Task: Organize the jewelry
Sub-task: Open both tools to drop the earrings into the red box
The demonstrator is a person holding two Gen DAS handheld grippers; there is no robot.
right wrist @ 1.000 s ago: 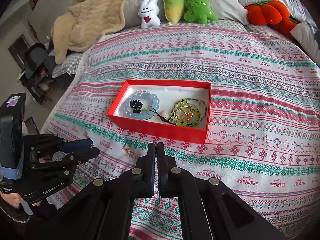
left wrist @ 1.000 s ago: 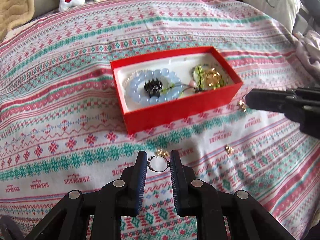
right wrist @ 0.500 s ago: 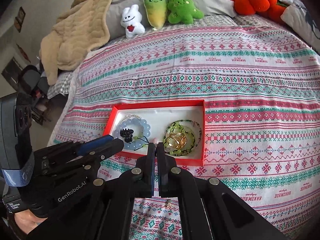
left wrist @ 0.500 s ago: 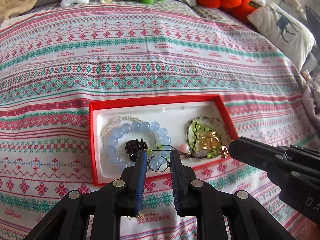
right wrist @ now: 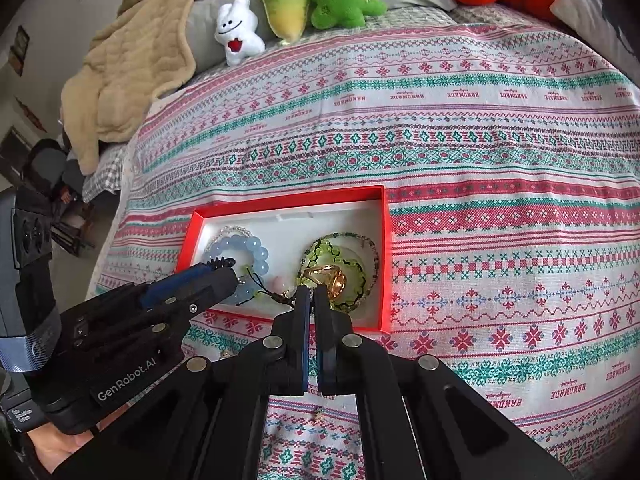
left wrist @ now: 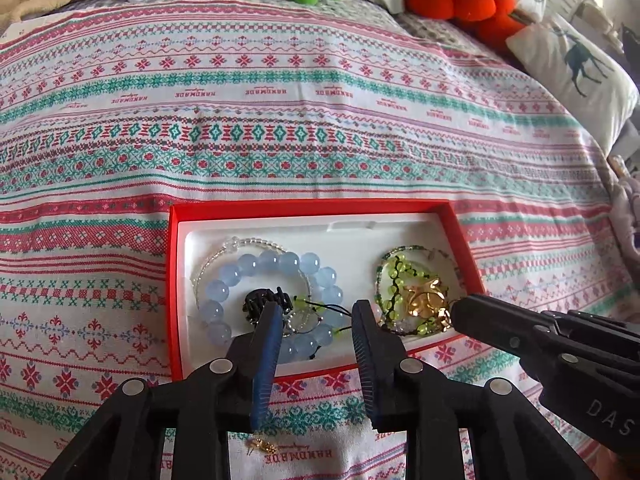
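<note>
Both grippers have moved from the bed to the red box [left wrist: 176, 280]; left gripper [left wrist: 314, 312] fingers just opened above the blue bracelet [left wrist: 248, 268], ring released; right gripper [right wrist: 311, 294] closed, pinching a small gold piece [left wrist: 443, 317] beside green beads [right wrist: 352, 276].

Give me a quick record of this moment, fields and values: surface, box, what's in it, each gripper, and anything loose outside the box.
surface: patterned bedspread
box: red box, open, white liner
contents: blue bead bracelet, green bead bracelet, gold piece
left gripper: just been opening, over the box, pads gripping nothing
right gripper: shut, at the box's near edge
loose: small gold item on the bedspread
</note>
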